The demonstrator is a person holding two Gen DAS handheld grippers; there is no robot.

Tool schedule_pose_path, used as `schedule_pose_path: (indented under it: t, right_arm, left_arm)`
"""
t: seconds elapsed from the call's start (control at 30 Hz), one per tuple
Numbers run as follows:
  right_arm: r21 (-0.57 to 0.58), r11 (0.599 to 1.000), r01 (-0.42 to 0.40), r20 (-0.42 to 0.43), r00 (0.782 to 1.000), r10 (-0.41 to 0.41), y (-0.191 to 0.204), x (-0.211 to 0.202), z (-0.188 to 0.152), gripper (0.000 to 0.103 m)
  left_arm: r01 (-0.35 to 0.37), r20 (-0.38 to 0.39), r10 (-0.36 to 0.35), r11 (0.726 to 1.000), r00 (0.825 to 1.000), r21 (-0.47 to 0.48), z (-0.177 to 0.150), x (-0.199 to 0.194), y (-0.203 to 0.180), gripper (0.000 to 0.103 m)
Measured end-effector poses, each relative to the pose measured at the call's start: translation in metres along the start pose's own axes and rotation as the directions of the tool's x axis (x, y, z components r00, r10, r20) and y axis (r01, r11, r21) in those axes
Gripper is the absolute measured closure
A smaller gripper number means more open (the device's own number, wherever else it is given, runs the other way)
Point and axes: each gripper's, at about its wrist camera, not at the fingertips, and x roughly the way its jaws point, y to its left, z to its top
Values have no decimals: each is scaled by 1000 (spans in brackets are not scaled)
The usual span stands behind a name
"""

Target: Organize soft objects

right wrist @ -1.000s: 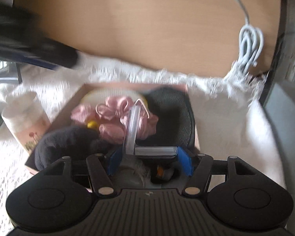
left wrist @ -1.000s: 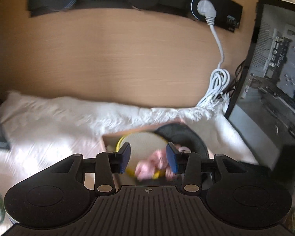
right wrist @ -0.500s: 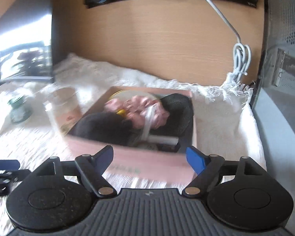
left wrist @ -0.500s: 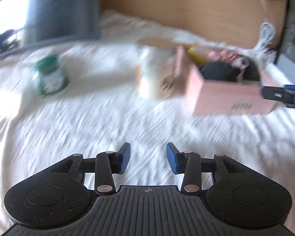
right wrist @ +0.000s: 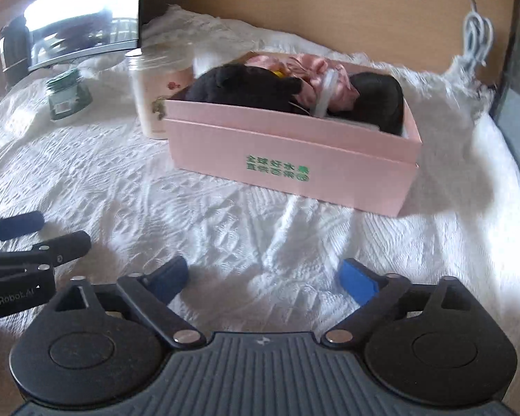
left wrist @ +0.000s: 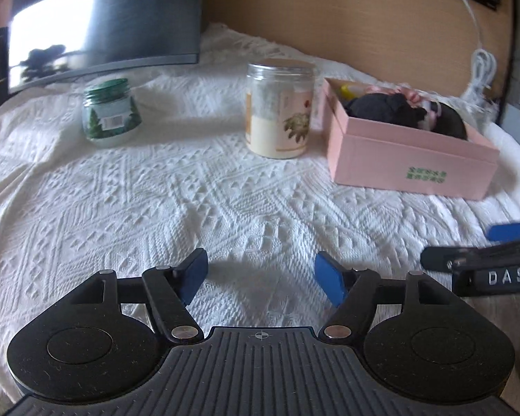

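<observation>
My pink box (right wrist: 291, 170) is holding black plush (right wrist: 246, 86), pink scrunchies (right wrist: 315, 69), perhaps a clear tube. Both my left gripper (left wrist: 260, 277) and right gripper (right wrist: 263, 277) are hovering wide-jawed, empty, over open white cloth (left wrist: 156, 190).

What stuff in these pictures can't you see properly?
- Bottom of the pink box: both views, hidden under the black plush and pink scrunchie.
- Green print on the box: left view, too small.
- Yellow item: mostly buried.
- Right tongs: left view, cut off by edge.
</observation>
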Motion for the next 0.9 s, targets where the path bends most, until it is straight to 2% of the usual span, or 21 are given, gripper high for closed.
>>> schedule_pose_path:
  t: [0.03, 0.17, 0.4, 0.57, 0.9]
  right_arm:
    - [10, 1000, 8, -4, 1000, -8, -1, 1, 0, 0]
    - [24, 999, 28, -8, 1000, -28, 0, 4, 2, 0]
    - [1, 1000, 21, -9, 1000, -21, 1, 15, 12, 0]
    - [-52, 999, 8, 95, 996, -3, 2, 17, 4, 0]
    - [-24, 999, -22, 93, 995, 24, -3, 20, 5, 0]
  left_arm:
    - [-15, -2, 15, 1000, 1000, 0, 0, 1, -3, 29]
    - [-40, 2, 40, 999, 999, -8, 0, 4, -7, 28]
    - [-47, 26, 48, 999, 999, -13, -3, 5, -7, 28]
    - [-46, 26, 47, 999, 999, -14, -3, 5, -7, 27]
    - [-50, 25, 50, 999, 998, -5, -2, 6, -8, 27]
